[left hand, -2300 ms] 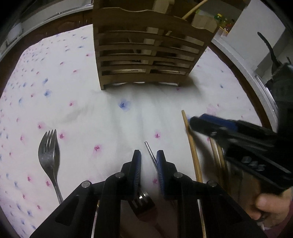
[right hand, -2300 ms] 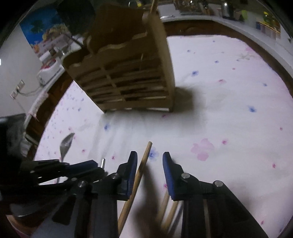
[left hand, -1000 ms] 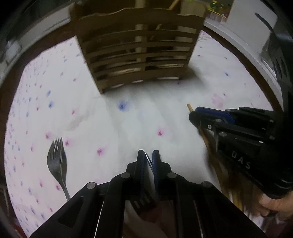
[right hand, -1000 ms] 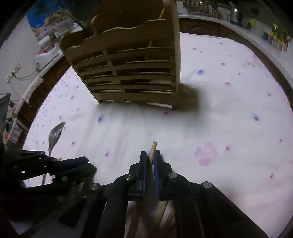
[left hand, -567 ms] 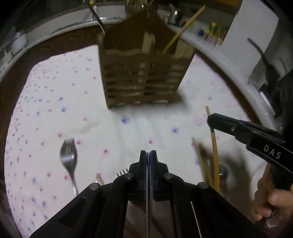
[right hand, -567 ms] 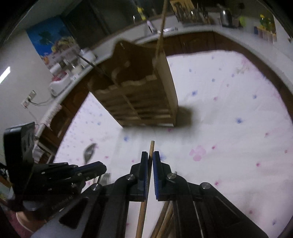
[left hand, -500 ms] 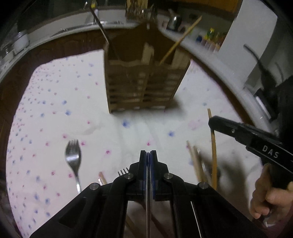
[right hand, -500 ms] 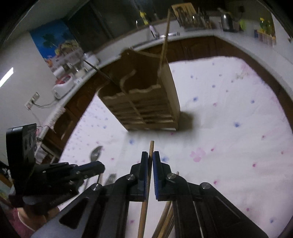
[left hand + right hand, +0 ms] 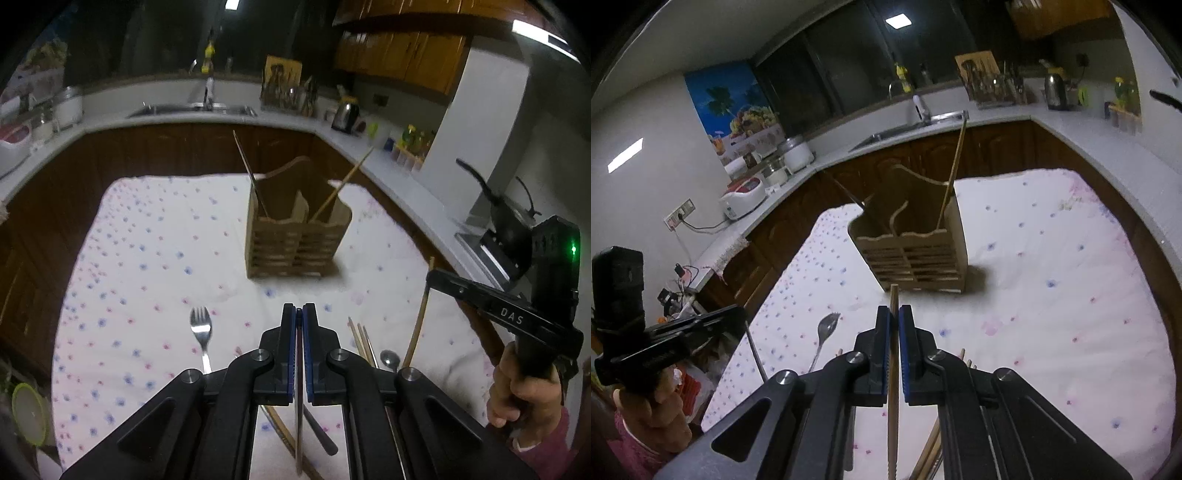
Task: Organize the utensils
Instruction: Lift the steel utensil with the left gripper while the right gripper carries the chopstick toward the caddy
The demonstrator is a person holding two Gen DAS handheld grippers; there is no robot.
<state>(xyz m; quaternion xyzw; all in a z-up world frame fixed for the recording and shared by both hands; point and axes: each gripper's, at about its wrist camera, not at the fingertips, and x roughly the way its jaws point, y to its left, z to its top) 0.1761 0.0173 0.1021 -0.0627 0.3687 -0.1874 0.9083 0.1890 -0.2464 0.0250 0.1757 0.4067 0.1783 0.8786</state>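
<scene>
Chopstick [image 9: 893,387] clenched in my right gripper [image 9: 894,332], a thin metal handle [image 9: 299,417] clamped in my left gripper [image 9: 299,332].
Both are light, stiff and slippery, held mid-shaft above the tablecloth [image 9: 1052,295], short of the wooden caddy [image 9: 916,251].

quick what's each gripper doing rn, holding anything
Left gripper: shut on a thin metal utensil handle.
Right gripper: shut on a wooden chopstick.
</scene>
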